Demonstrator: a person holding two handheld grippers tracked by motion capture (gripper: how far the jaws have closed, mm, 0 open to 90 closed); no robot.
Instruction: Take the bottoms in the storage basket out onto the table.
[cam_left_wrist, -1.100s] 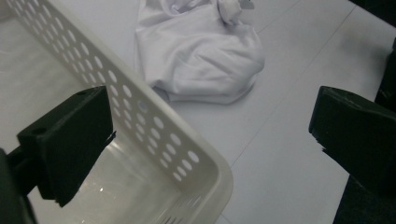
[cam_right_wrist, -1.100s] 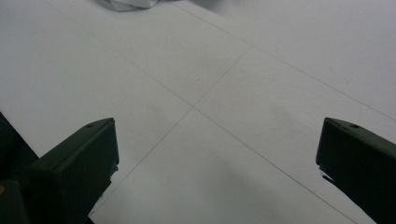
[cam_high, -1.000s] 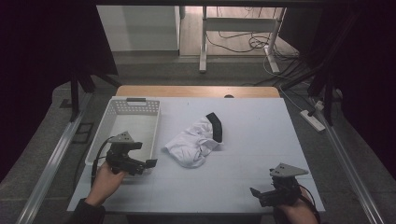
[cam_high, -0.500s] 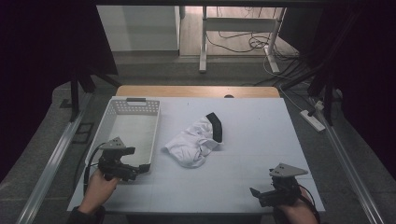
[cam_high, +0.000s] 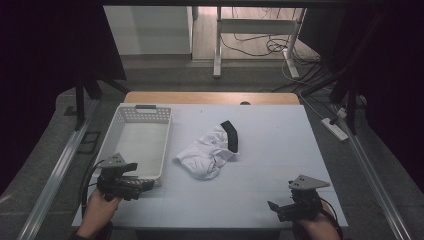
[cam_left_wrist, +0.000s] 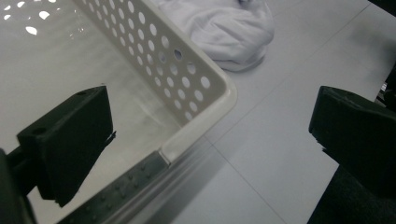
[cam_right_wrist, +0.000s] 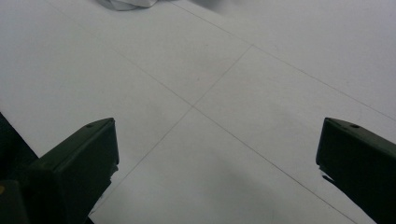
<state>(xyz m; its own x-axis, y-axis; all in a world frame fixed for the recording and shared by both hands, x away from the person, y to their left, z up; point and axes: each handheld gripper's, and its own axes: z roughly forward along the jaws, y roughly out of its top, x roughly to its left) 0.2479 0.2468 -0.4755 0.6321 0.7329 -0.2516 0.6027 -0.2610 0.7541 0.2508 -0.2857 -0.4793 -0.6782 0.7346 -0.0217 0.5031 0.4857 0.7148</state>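
Note:
A crumpled white cloth (cam_high: 205, 155) with a black strip (cam_high: 230, 135) lies mid-table, to the right of a white perforated basket (cam_high: 165, 142). My left gripper (cam_high: 148, 185) hovers at the basket's near right corner, jaws wide apart and holding nothing. From the left gripper view, the gripper (cam_left_wrist: 212, 116) straddles the basket's corner rim (cam_left_wrist: 219, 88), and the cloth (cam_left_wrist: 229, 28) lies beyond. My right gripper (cam_high: 272, 206) rests open near the table's front right edge. In the right gripper view, that gripper (cam_right_wrist: 217, 135) faces bare table, with the cloth's edge (cam_right_wrist: 126, 3) far off.
The white table (cam_high: 280, 150) has a wooden strip (cam_high: 210, 98) along its far edge. Metal rails run on the floor at both sides. A power strip (cam_high: 335, 129) lies on the floor at the right.
My left gripper has drawn back toward the table's near edge, away from the basket's right side. The right gripper, cloth and basket have stayed put.

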